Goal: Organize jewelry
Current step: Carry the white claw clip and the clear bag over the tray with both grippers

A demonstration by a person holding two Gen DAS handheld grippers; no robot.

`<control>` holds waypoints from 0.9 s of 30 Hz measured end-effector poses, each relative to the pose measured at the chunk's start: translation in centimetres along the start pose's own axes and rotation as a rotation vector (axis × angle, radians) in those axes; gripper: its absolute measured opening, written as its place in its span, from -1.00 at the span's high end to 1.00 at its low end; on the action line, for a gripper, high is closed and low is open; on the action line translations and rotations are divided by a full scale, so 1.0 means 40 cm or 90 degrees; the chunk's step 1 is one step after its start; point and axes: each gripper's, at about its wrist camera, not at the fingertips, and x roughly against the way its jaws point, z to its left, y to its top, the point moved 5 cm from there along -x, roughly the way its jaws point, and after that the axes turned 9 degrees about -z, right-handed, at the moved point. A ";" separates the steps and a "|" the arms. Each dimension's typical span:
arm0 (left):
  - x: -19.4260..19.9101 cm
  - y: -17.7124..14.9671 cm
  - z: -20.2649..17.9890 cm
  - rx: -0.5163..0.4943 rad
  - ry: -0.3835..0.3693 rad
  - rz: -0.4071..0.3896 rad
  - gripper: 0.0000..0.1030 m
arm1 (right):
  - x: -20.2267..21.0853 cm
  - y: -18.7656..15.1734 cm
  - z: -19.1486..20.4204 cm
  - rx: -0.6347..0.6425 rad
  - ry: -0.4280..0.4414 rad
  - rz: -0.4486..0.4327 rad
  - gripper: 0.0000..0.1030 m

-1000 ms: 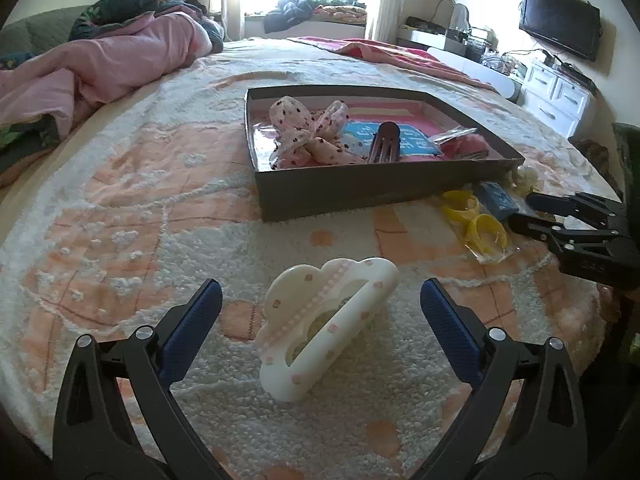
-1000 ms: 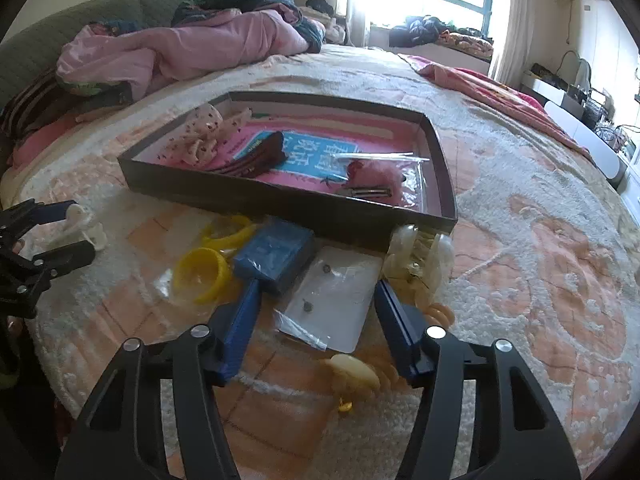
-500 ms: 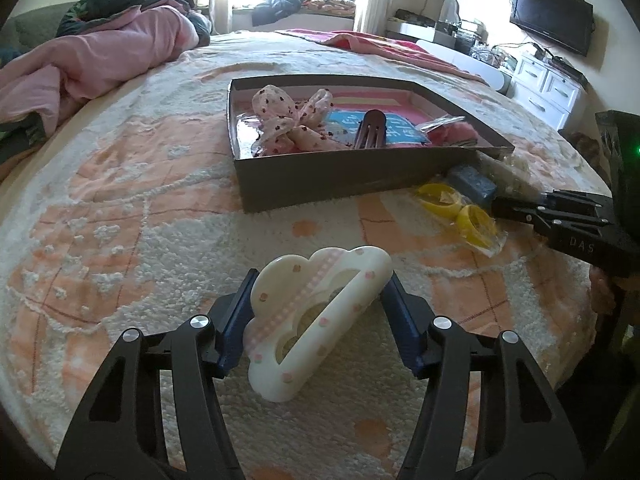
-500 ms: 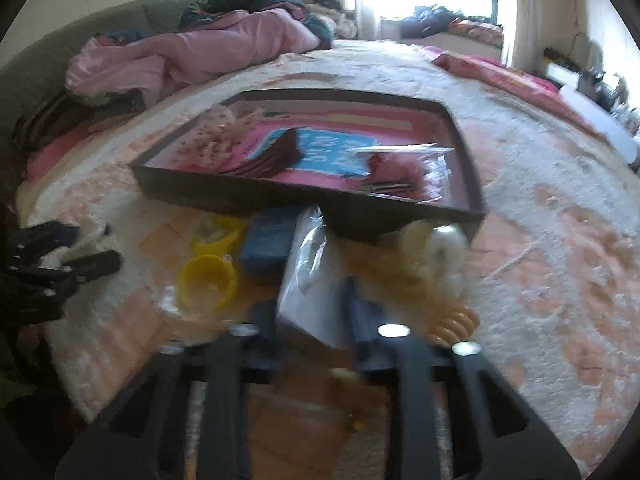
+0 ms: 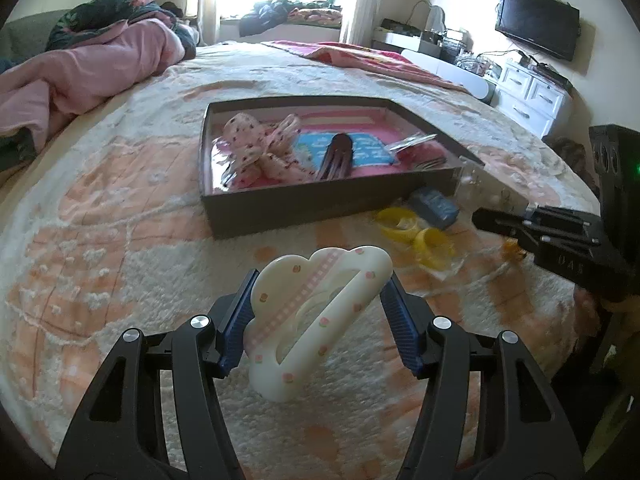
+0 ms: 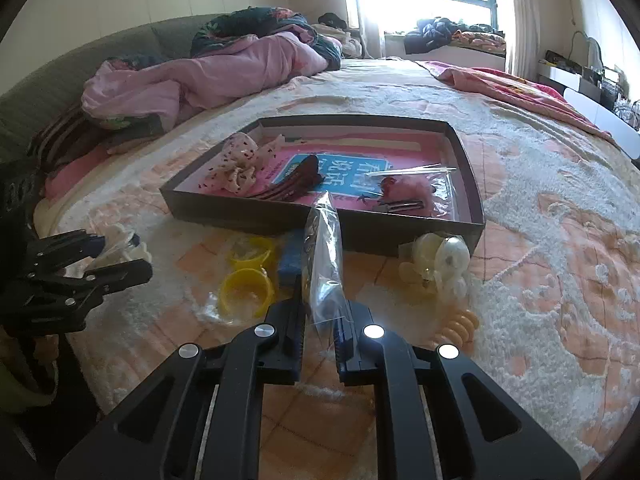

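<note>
2 hand-held grippers work over a bed (image 5: pixel 120 208) with a peach and white textured cover. The left hand-held gripper (image 5: pixel 318 312) clamps a cream cloud-shaped hair claw (image 5: pixel 316 316) between its blue pads (image 5: pixel 236 328), the claw tilted and raised just above the cover. The right hand-held gripper (image 6: pixel 320 336) is narrowed onto a small clear plastic bag (image 6: pixel 324 256), which stands upright between its fingers in front of the tray. A dark shallow tray (image 6: pixel 260 216) sits further back on the bed and holds a dotted pink bow (image 6: pixel 236 168), a dark brown hair clip (image 6: pixel 296 180), a blue card (image 6: pixel 348 172) and a clear packet with a pink item (image 6: pixel 408 192). On the cover just in front of the tray lie 2 yellow rings (image 6: pixel 244 284), a blue box (image 5: pixel 434 206) and a pale claw clip (image 6: pixel 444 264), with an orange spiral hair tie (image 6: pixel 460 328) nearer the right gripper. Pink bedding (image 6: pixel 200 76) is heaped at the far left.
</note>
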 end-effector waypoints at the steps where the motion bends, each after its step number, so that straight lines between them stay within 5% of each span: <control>1: -0.001 0.004 -0.006 -0.001 -0.002 0.000 0.00 | 0.006 0.001 0.002 0.000 0.002 -0.001 0.77; 27: -0.074 0.135 -0.088 -0.003 -0.028 -0.036 0.00 | 0.065 0.071 -0.077 -0.033 -0.023 -0.046 0.77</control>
